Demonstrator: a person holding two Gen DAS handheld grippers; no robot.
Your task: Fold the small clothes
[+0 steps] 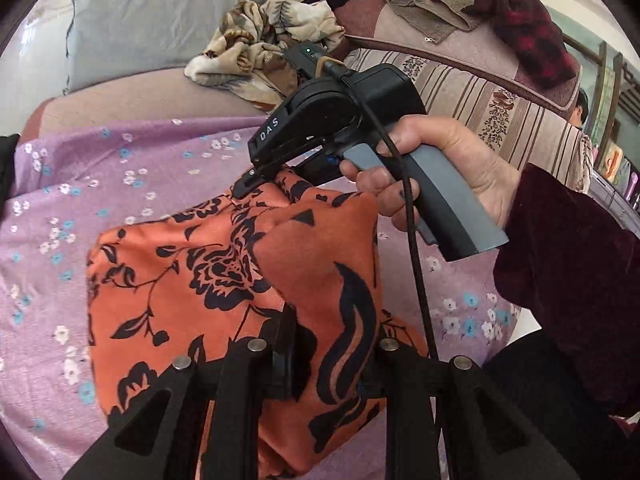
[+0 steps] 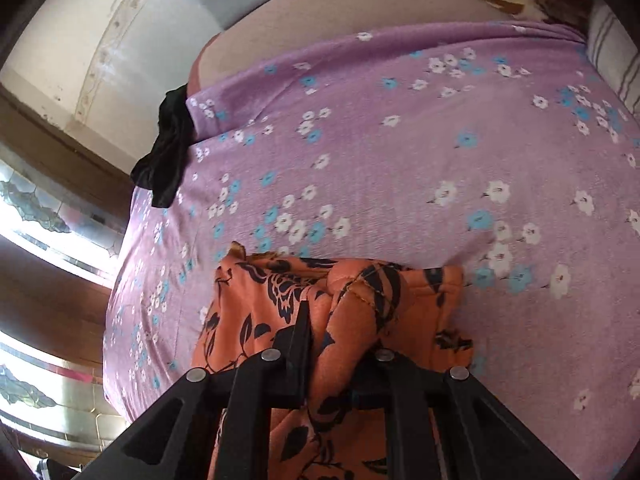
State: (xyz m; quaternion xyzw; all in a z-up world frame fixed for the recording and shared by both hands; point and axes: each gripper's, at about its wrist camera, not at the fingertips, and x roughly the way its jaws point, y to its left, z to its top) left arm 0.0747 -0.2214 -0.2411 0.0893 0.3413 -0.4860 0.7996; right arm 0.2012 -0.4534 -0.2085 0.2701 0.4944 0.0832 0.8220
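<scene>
An orange garment with black flower print [image 1: 192, 280] hangs bunched over the purple sheet, held up at two places. My left gripper [image 1: 324, 360] is shut on a fold of it at the bottom of the left wrist view. My right gripper [image 1: 246, 184], held by a hand [image 1: 440, 168] in a dark red sleeve, pinches the garment's upper edge. In the right wrist view the orange garment [image 2: 280, 280] is bunched between the fingers of my right gripper [image 2: 344, 344], which is shut on it; cloth drapes over one finger.
A purple sheet with small flowers [image 1: 120, 184] covers the bed. A grey pillow [image 1: 152, 24] and a crumpled beige floral cloth [image 1: 256, 52] lie at the back. A brown towel [image 1: 428, 8] and red plaid garment [image 1: 528, 36] hang on the striped backrest. Black cloth [image 2: 168, 148] hangs at the bed's edge.
</scene>
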